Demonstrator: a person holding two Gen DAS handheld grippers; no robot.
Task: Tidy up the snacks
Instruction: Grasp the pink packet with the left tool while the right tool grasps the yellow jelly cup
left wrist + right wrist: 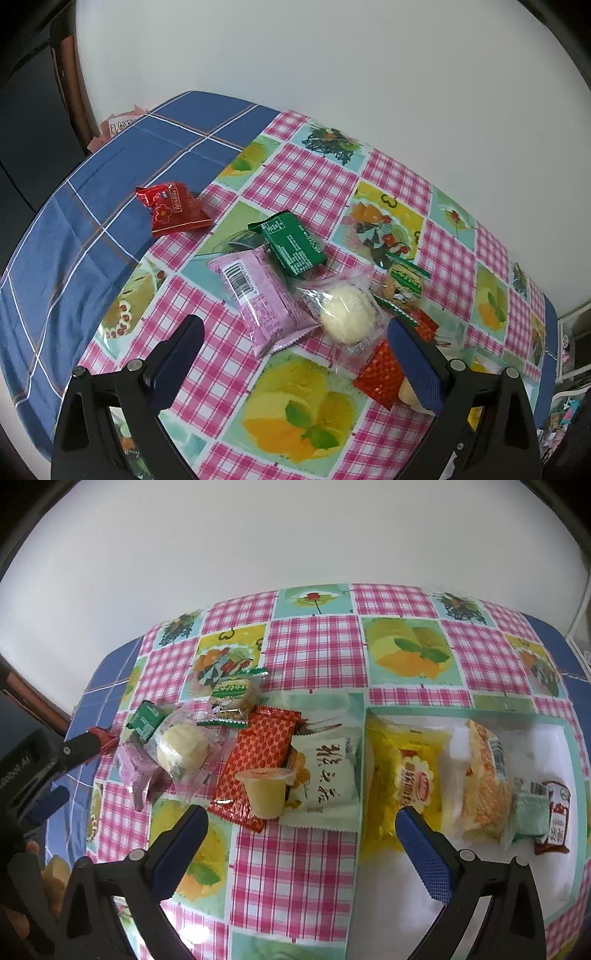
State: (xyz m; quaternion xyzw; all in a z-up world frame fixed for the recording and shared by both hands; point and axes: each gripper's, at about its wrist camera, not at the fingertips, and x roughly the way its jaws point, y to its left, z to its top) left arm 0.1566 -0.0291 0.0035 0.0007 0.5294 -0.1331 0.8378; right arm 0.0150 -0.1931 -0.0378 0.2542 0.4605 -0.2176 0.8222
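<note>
Loose snacks lie on the patterned tablecloth. In the left wrist view my left gripper [295, 328] is open, just short of a pink packet [258, 299] and a clear-wrapped pale bun [345, 314]; a green packet [293, 245] and a red packet [173, 210] lie beyond. In the right wrist view my right gripper [301, 818] is open above a jelly cup [266, 792], a red-orange wrapper [260, 753] and a white packet [325, 775]. A clear tray [565, 738] at the right holds a yellow packet [410, 771], a cake [484, 779] and smaller packets.
A round cookie pack [232, 694] lies behind the pile. The pink checked cloth [306, 173] lies over a blue cloth [74, 236] that reaches the table's left edge. A white wall stands right behind the table. A hand [55, 878] shows at the lower left.
</note>
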